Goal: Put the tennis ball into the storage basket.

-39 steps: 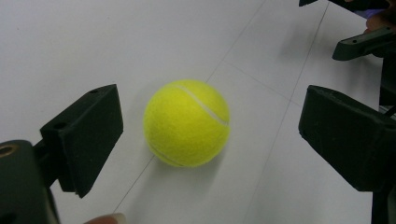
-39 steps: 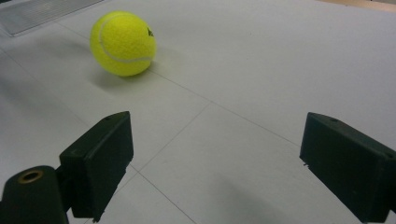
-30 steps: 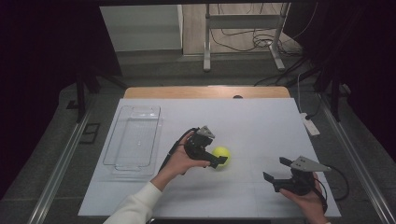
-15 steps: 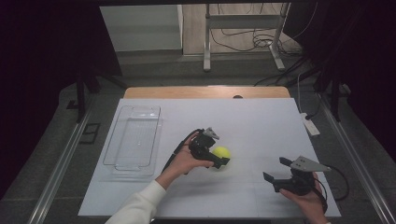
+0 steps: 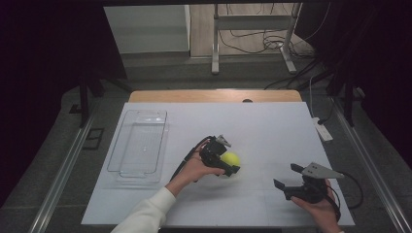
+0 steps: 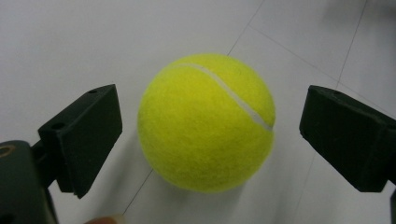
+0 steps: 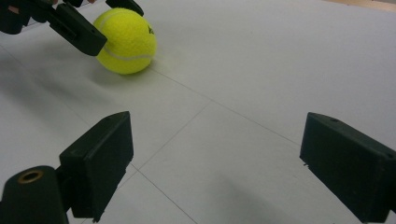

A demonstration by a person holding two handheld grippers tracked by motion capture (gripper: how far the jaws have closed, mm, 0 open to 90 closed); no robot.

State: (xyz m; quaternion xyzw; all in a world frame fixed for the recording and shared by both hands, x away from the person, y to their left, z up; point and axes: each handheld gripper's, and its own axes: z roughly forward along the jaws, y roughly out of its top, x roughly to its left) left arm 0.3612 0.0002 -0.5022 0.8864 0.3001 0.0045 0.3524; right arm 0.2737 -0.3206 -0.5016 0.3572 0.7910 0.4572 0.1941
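We see a fuzzy yellow tennis ball (image 6: 205, 122), white seam, frame centre | left gripper (image 6: 210, 140) jaws released around it, untouching | right gripper (image 7: 215, 168) jaws released, lower right over counter (image 5: 272, 126)

The yellow tennis ball (image 6: 205, 122) rests on the white surface (image 6: 60, 42), between the two black jaws of the left tongs (image 6: 212, 140). The jaws stand apart from the ball, a gap on each side.

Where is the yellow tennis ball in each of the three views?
High view: tennis ball at table centre, at the left gripper.
Left gripper view: ball centred between open fingers.
Right gripper view: ball upper left.
Shared landmark: the left gripper's fingers flanking it.
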